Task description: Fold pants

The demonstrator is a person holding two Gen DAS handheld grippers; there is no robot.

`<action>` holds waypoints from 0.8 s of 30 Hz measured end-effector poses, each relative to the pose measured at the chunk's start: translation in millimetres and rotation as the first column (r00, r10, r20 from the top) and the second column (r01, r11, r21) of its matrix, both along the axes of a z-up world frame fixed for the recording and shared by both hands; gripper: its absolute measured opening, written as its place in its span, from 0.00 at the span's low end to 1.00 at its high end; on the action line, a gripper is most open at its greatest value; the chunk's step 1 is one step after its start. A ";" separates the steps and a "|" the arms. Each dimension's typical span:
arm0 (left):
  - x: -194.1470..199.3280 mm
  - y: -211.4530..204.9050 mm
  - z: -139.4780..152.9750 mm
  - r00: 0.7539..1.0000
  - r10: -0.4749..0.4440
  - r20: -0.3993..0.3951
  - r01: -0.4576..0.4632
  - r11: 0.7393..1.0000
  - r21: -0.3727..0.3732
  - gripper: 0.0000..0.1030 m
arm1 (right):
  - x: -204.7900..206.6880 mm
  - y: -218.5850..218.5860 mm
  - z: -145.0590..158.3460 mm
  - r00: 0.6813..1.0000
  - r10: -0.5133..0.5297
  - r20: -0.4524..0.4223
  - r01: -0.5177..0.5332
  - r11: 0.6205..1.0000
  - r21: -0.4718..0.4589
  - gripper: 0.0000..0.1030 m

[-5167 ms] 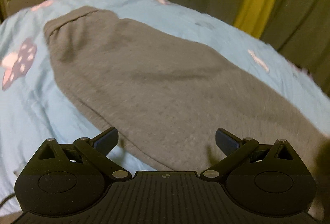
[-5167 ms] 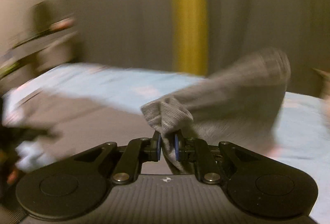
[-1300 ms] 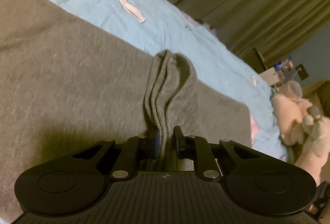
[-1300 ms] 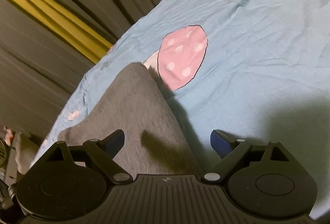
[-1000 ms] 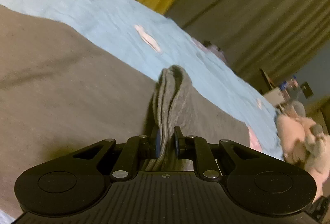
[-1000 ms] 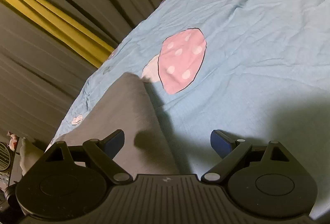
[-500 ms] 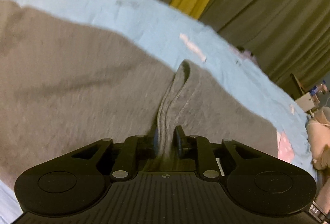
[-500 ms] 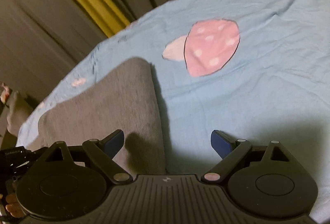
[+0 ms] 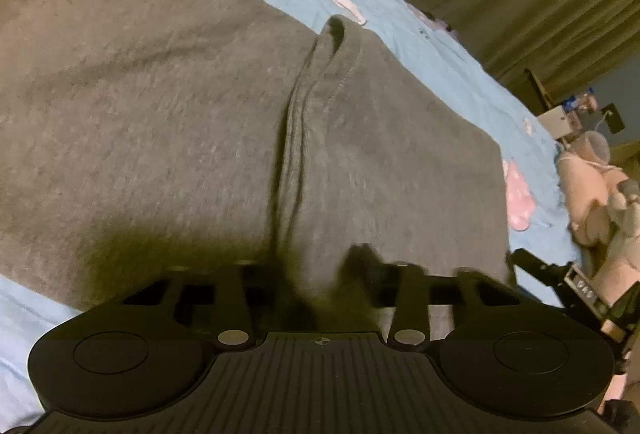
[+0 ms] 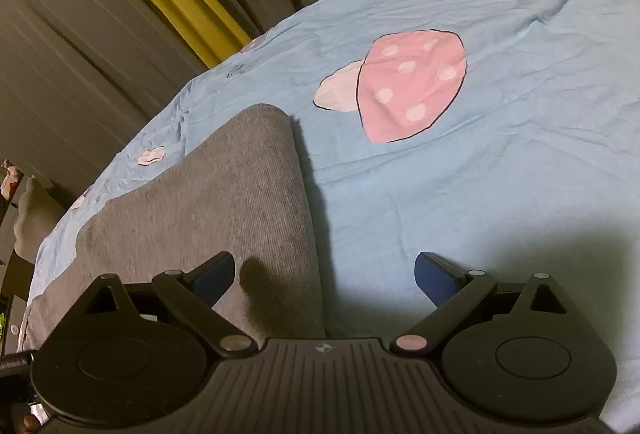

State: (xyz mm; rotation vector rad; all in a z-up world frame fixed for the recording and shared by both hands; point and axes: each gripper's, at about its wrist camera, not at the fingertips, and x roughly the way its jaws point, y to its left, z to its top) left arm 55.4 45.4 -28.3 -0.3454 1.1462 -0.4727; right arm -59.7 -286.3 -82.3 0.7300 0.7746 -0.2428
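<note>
On the blue sheet (image 10: pixel 500 194) we find the pants (image 9: pixel 160 106) soft and limp, best pinched at the bunched hem ridge that our left gripper (image 9: pixel 320 270), jaws just parting, straddles; our right gripper (image 10: pixel 324 270) is spread empty.

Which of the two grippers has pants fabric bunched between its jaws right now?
The left gripper: its jaws have just been opening around a ridge of the grey pants. The right gripper stands wide open, gripping nothing.

pants (image 9: pixel 160 122) on bedsheet (image 10: pixel 500 194) | mushroom print (image 10: pixel 408 86) right of pants
</note>
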 end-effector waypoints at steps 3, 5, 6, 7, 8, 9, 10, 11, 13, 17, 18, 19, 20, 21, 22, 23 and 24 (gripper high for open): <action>-4.7 4.3 -1.8 0.999 0.040 0.014 -0.039 0.999 -0.020 0.12 | -1.9 0.1 1.8 1.000 -0.007 -0.001 0.007 1.000 -0.005 0.94; -13.8 8.7 13.7 0.992 0.070 0.104 -0.069 0.998 -0.015 0.11 | -4.1 1.2 4.5 1.000 -0.006 0.002 0.006 1.000 -0.010 0.94; -15.0 9.6 20.8 0.990 0.067 0.123 -0.065 0.998 -0.019 0.11 | -6.0 2.1 6.4 1.000 -0.001 0.011 0.001 1.000 -0.011 0.94; -17.0 10.7 24.8 0.991 0.057 0.123 -0.056 0.998 -0.011 0.12 | -7.1 2.7 7.9 1.000 0.004 0.018 -0.004 1.000 -0.014 0.94; -17.2 9.9 23.5 0.993 0.047 0.105 -0.049 0.999 0.021 0.12 | -7.5 3.6 9.0 1.000 0.011 0.020 -0.011 1.000 -0.019 0.94; -15.8 6.9 17.6 0.996 0.039 0.079 -0.044 0.997 0.068 0.14 | -7.2 5.2 9.6 1.000 0.021 0.017 -0.021 0.999 -0.027 0.94; -13.9 2.4 9.0 0.998 0.035 0.045 -0.041 0.988 0.150 0.22 | -4.9 6.9 9.2 0.999 0.033 0.004 -0.033 0.999 -0.036 0.94; -13.3 0.3 3.3 0.999 0.038 0.031 -0.044 0.978 0.205 0.33 | -2.2 8.9 8.3 0.999 0.042 -0.016 -0.042 0.998 -0.046 0.94; -13.4 5.5 11.3 0.995 0.065 0.072 -0.077 0.982 0.173 0.35 | 1.8 11.8 6.7 0.997 0.059 -0.042 -0.061 0.996 -0.058 0.94; 2.9 10.8 39.7 0.960 0.106 0.258 -0.146 0.979 0.141 0.69 | 1.7 12.8 6.4 0.997 0.063 -0.040 -0.066 0.996 -0.064 0.95; 14.8 7.4 44.0 0.951 0.111 0.290 -0.153 0.980 0.128 0.71 | 2.1 12.3 5.4 0.997 0.059 -0.043 -0.062 0.996 -0.062 0.95; 27.0 4.9 43.0 0.948 0.113 0.296 -0.152 0.982 0.113 0.72 | 2.2 12.0 4.3 0.997 0.056 -0.044 -0.058 0.996 -0.061 0.95; 40.6 1.1 40.9 0.954 0.109 0.280 -0.140 0.986 0.093 0.72 | 2.7 11.4 3.2 0.998 0.054 -0.043 -0.057 0.997 -0.060 0.95; 54.5 -3.3 36.3 0.962 0.113 0.248 -0.135 0.988 0.076 0.71 | 3.1 11.1 2.3 0.998 0.053 -0.043 -0.056 0.997 -0.059 0.95; 69.3 -8.9 29.2 0.971 0.111 0.212 -0.126 0.990 0.058 0.71 | 3.5 11.9 2.3 0.998 0.053 -0.043 -0.056 0.997 -0.061 0.96; 80.9 -14.7 21.7 0.978 0.098 0.184 -0.109 0.993 0.049 0.66 | 3.8 12.1 1.9 0.998 0.054 -0.040 -0.056 0.996 -0.063 0.96; 90.1 -21.7 13.5 0.983 0.095 0.159 -0.106 0.993 0.060 0.64 | 4.3 12.2 1.7 0.998 0.054 -0.039 -0.057 0.996 -0.065 0.96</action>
